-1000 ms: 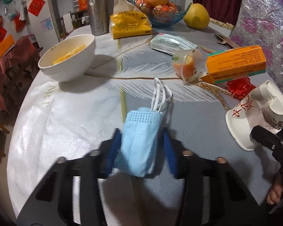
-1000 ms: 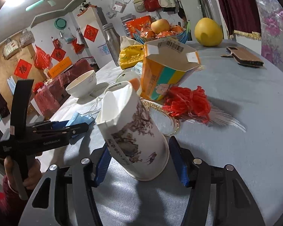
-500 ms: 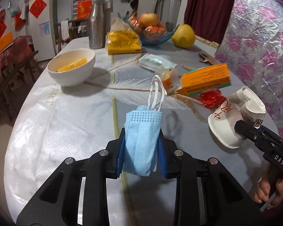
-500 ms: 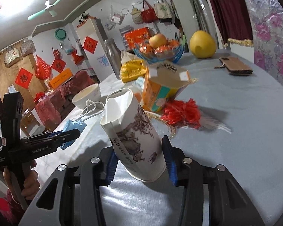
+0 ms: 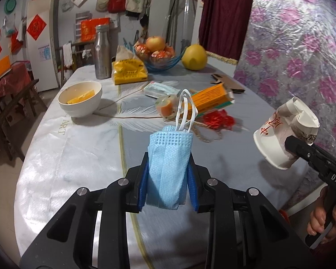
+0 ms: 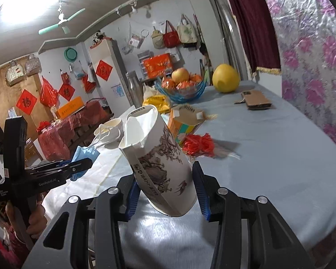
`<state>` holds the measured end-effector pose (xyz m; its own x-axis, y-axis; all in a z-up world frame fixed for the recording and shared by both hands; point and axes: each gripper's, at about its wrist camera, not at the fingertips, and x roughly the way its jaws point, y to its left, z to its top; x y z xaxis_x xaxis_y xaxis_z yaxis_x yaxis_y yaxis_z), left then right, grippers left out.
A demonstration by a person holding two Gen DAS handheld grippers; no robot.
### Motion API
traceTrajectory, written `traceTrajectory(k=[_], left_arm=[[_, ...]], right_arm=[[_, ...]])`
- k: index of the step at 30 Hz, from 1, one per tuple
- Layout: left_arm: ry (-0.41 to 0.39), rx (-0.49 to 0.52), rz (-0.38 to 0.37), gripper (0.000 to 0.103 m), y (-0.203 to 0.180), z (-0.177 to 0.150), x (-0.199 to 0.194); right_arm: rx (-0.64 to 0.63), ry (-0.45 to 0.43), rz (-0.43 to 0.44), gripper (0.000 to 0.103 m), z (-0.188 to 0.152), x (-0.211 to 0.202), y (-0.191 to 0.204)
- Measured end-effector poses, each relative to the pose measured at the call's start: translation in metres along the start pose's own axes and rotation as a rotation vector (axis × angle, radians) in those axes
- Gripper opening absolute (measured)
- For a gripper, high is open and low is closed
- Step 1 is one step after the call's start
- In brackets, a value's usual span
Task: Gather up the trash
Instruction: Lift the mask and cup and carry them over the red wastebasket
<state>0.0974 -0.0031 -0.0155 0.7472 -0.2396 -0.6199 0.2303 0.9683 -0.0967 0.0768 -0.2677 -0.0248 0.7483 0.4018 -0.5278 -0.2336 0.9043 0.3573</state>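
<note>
Left wrist view: left tongs clamp the blue face mask, right tongs grip the crushed paper cup; orange carton and red scraps remain on the surface.

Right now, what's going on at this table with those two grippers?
A person is clearing trash off a cluttered dining table with a handheld gripper in each hand. The left gripper is clamped on a folded blue face mask, its ear loops sticking up. The right gripper has just closed on a crumpled paper cup. Both pieces look lifted clear of the table. An orange carton and a red scrap lie on the table.
</note>
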Motion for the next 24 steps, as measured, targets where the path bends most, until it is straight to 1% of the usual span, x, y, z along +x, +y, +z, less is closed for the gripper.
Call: traceTrajectory(k=[5,13,19,24], left_arm=[[-0.014,0.002,-0.028,0.031,-0.012,-0.006,-0.015],[-0.02,0.025,-0.075,0.031,-0.04,-0.015,-0.03],[-0.021,0.08,-0.11,0.031,-0.073,-0.022,-0.038],[-0.004,0.125,-0.147,0.031,-0.102,-0.029,-0.036]], right_arm=[[0.005,-0.034,-0.02,0.044,-0.005,-0.033,-0.005],[0.046,-0.072,-0.076,0.044,-0.023,-0.092,-0.036],[0.077,-0.074,-0.12,0.044,-0.039,-0.125,-0.06],[0.108,-0.071,-0.154,0.044,-0.054,-0.152,-0.083]])
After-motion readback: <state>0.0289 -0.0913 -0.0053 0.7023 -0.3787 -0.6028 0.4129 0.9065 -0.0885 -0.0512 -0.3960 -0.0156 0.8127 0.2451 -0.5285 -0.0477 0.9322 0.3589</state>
